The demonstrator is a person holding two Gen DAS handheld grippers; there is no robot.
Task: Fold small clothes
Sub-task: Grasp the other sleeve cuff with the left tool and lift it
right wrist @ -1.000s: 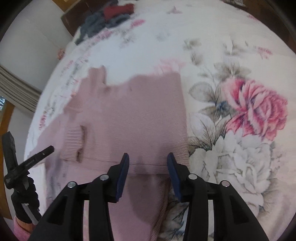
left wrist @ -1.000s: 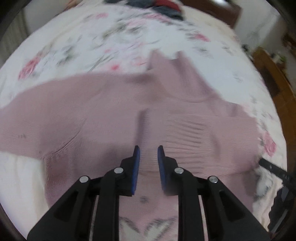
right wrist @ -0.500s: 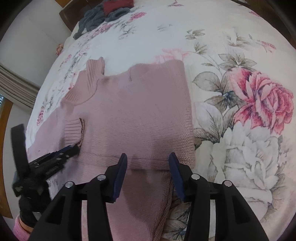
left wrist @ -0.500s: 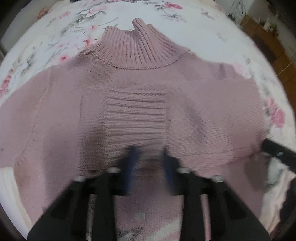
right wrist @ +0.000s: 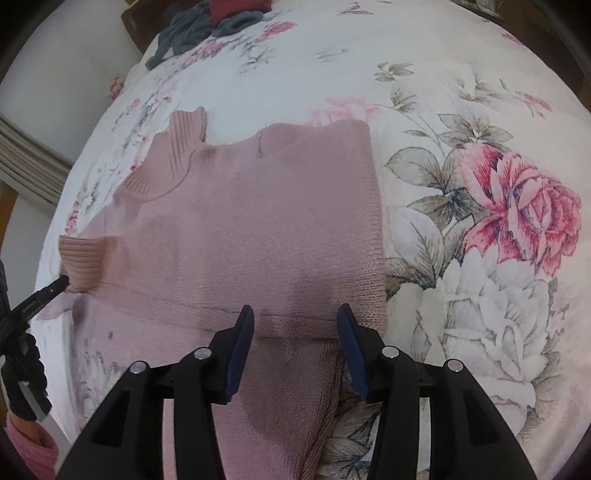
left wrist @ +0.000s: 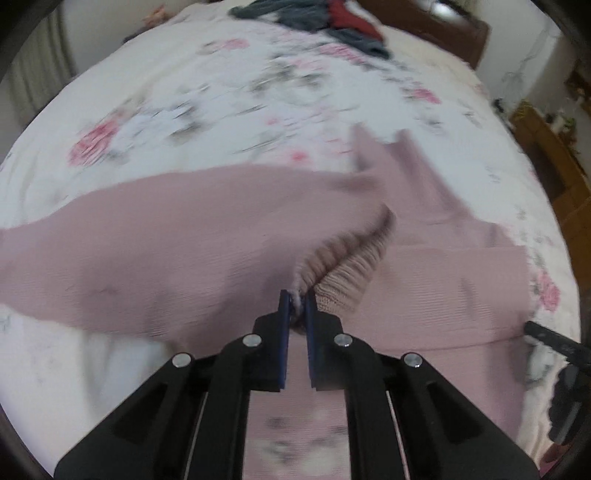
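Note:
A dusty pink knitted turtleneck sweater [right wrist: 258,229] lies on the flowered bedspread [right wrist: 480,110], its right side folded over the body. My left gripper [left wrist: 297,295] is shut on the ribbed sleeve cuff [left wrist: 347,258] and holds it lifted above the sweater [left wrist: 147,243], the sleeve trailing off to the left. From the right wrist view the same cuff [right wrist: 81,258] shows at the left edge, pinched by the left gripper's tip [right wrist: 48,291]. My right gripper [right wrist: 295,314] stands open just above the sweater's folded lower edge, nothing between its fingers.
A heap of dark grey and red clothes [left wrist: 325,18] lies at the far end of the bed, also in the right wrist view as the heap of clothes [right wrist: 207,22]. A wooden headboard [left wrist: 436,22] and wooden furniture [left wrist: 554,158] stand beyond the bed.
My left gripper has shut on the sleeve cuff and lifted it, swinging left with the sleeve. My right gripper has stayed open over the folded edge.

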